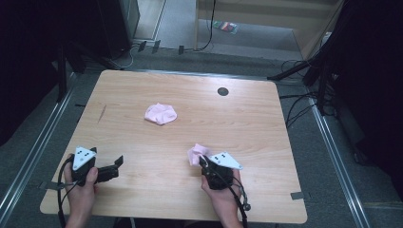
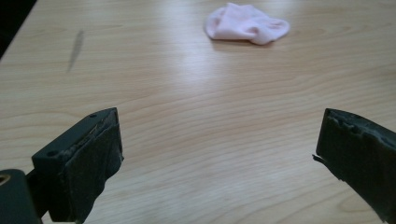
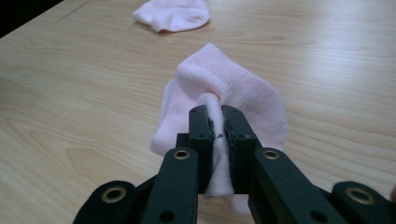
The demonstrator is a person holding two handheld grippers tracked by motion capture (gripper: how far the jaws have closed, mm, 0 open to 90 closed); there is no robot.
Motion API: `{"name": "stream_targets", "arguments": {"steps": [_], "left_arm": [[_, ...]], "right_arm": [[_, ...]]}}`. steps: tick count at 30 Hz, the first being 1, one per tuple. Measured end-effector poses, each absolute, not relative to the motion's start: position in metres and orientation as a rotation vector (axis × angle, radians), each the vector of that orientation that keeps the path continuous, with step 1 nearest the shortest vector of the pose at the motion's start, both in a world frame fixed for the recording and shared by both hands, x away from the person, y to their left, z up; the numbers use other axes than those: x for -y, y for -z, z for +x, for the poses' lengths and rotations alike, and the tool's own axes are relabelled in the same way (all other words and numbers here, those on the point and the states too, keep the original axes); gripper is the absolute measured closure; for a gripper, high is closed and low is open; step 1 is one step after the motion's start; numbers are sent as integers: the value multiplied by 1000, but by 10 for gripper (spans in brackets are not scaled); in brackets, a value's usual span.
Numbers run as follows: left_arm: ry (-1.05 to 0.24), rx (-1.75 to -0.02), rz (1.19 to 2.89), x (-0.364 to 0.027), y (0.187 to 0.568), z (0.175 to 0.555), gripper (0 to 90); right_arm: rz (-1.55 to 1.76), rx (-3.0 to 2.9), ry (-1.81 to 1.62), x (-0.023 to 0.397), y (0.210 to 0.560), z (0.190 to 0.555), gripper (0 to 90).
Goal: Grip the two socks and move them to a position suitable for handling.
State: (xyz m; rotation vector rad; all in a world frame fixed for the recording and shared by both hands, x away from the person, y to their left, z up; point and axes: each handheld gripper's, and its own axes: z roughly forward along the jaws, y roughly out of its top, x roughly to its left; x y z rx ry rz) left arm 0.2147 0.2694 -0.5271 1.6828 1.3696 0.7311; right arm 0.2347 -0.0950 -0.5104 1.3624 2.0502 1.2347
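Sock (image 3: 219, 88) pinched in right tool (image 3: 219, 121), near-right tabletop (image 1: 142, 180).
Second sock (image 1: 160, 113) lies bunched mid-tabletop, approx 11 o'clock from right tool, 1 o'clock from left tool (image 1: 111, 167), well apart from both. Left tool's jaws spread wide, nothing btwn them; it looks the freer for that reach, and neither is clearly nearer.

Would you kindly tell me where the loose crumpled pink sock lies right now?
In the high view, the crumpled pink sock lies mid-table, beyond both grippers, nearer than the dark round hole.
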Motion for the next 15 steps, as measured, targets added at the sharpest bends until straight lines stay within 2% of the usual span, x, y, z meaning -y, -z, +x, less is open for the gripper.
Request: {"name": "stream_targets", "arguments": {"steps": [13, 15], "left_arm": [[-651, -1220, 1754, -213, 526, 207, 3], [-639, -1207, 1773, -206, 527, 206, 3]], "right_arm": [[1355, -2085, -1237, 58, 527, 218, 846], [1379, -2089, -1257, 53, 531, 217, 807]]}}
